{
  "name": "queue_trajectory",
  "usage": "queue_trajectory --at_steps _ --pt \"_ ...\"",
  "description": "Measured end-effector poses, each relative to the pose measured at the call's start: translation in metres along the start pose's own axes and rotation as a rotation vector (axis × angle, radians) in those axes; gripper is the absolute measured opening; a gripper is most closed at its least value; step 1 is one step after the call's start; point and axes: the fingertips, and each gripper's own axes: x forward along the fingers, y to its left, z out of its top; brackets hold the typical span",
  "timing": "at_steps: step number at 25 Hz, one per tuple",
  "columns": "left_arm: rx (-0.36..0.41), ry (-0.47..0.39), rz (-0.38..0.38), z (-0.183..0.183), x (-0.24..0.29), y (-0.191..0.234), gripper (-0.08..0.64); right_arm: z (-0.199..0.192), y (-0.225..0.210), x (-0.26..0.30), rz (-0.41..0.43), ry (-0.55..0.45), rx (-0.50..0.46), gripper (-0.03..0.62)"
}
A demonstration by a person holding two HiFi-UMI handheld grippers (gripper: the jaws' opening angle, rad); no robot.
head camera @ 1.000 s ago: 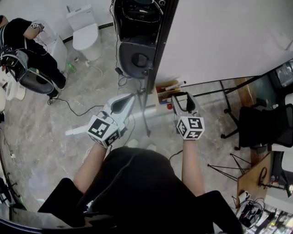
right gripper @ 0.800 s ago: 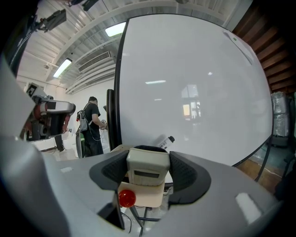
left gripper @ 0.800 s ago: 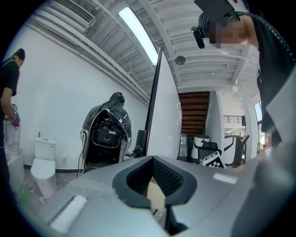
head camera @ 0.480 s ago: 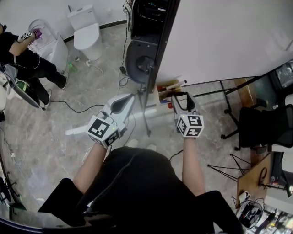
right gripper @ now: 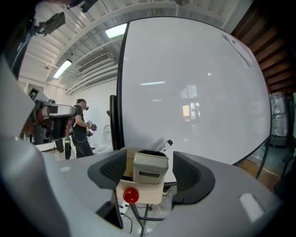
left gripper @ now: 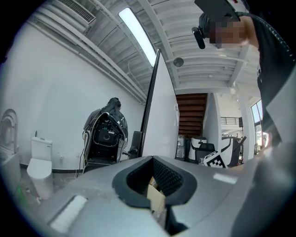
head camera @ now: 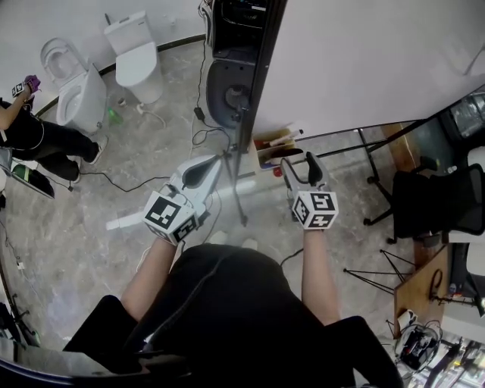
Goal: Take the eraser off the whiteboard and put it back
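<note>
Before whiteboard [right gripper: 199,83], found eraser [right gripper: 150,169], lower centre of frame at cardboard box [right gripper: 145,193], untouched between just-widened jaws of right gripper [right gripper: 150,159]; judged it light, stiff, best pinched across flat sides; held left gripper [left gripper: 153,158] shut, empty.

White toilet [head camera: 136,54] by back wall [head camera: 61,15], 2nd toilet [head camera: 73,98] w/ lid up to its left; person in black [head camera: 42,140] beside it. Black equipment rack [head camera: 231,42] w/ cables [head camera: 200,136] on marble floor [head camera: 91,220]. Black office chair [head camera: 436,204] far right, head view
</note>
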Motion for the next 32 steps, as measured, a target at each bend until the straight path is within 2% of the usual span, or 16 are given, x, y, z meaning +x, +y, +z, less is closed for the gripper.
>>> queue_trajectory --at_steps 9,13,15,17,32 --pt "0.006 -0.002 -0.068 0.001 0.014 -0.017 0.003 0.022 0.002 -0.028 -0.013 -0.061 -0.005 0.307" --pt "0.007 0.002 -0.100 0.001 0.020 -0.025 0.003 0.036 0.007 -0.047 -0.013 -0.099 -0.008 0.173" --pt "0.009 0.004 -0.116 0.002 0.023 -0.029 0.003 0.044 0.011 -0.056 -0.011 -0.121 -0.009 0.137" --pt "0.011 0.005 -0.135 0.001 0.028 -0.033 0.003 0.050 0.013 -0.064 -0.016 -0.142 -0.005 0.075" --pt "0.017 0.015 -0.275 -0.001 0.052 -0.069 0.003 0.083 0.014 -0.128 -0.110 -0.232 -0.022 0.017"
